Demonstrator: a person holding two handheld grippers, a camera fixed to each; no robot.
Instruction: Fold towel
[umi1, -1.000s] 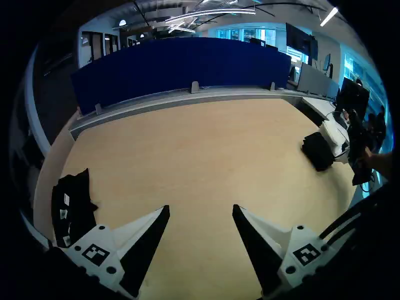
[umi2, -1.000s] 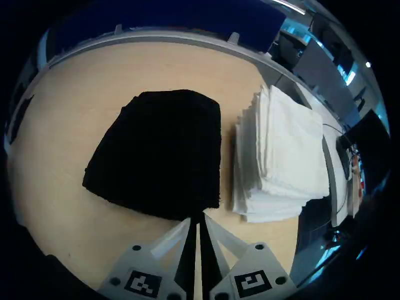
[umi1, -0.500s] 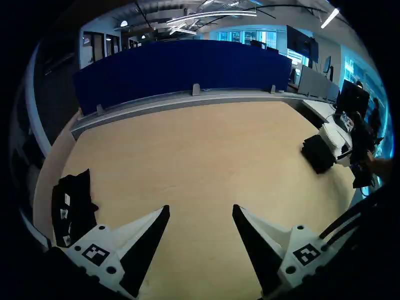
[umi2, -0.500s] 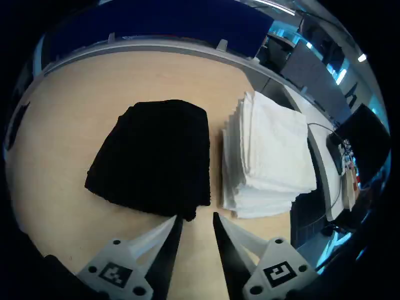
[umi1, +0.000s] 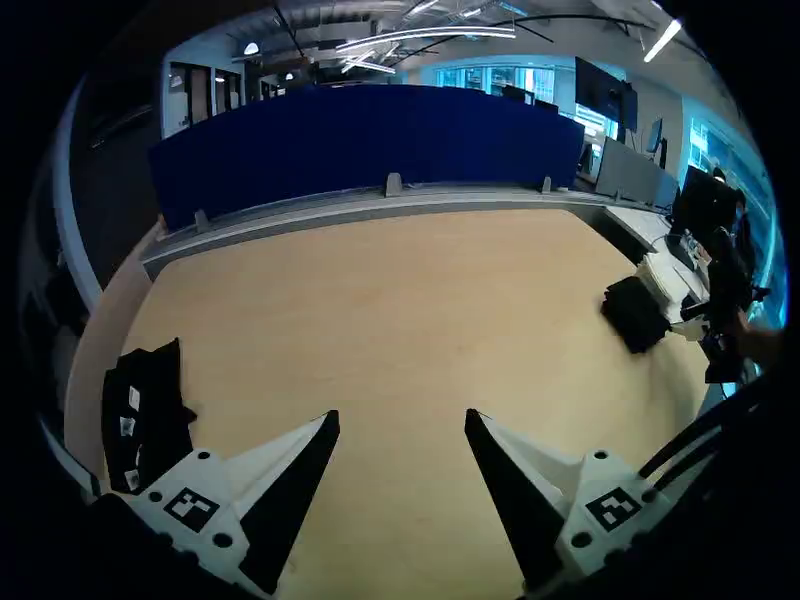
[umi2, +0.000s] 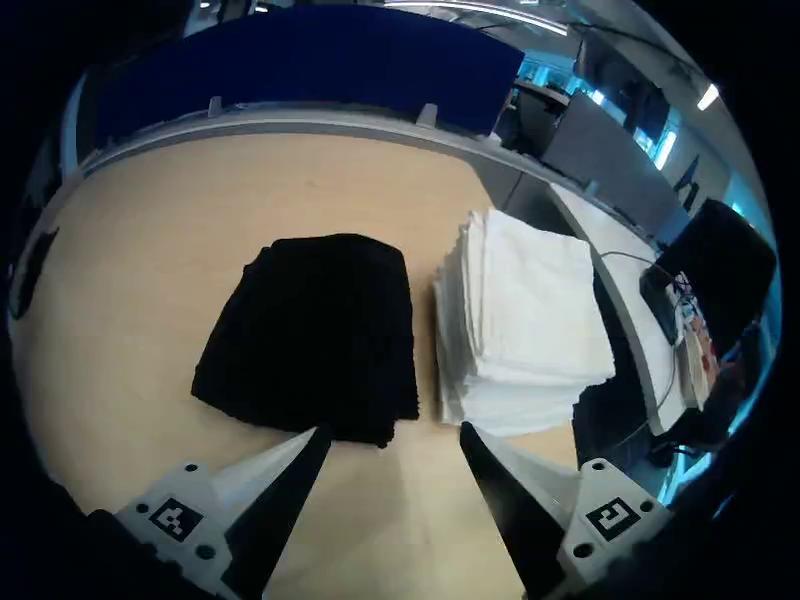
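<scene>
Right claw (umi2: 395, 430): wide open, empty. Folded black towel (umi2: 315, 335) lies flat on the desk (umi2: 120, 300) just ahead, near edge by the left fingertip. White stack (umi2: 525, 325) just beside it, ahead-right.

Left claw (umi1: 401, 412): wide open, empty, above the desk. Dark cloth (umi1: 145, 410) near its left finger. Towel far off, ahead-right.

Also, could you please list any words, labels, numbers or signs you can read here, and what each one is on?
There are no readable words or numbers.
On the left gripper and the right gripper: black-and-white square markers, patterns only, no letters.
On the black cloth at the table's edge: small white tags, too small to read.
</scene>
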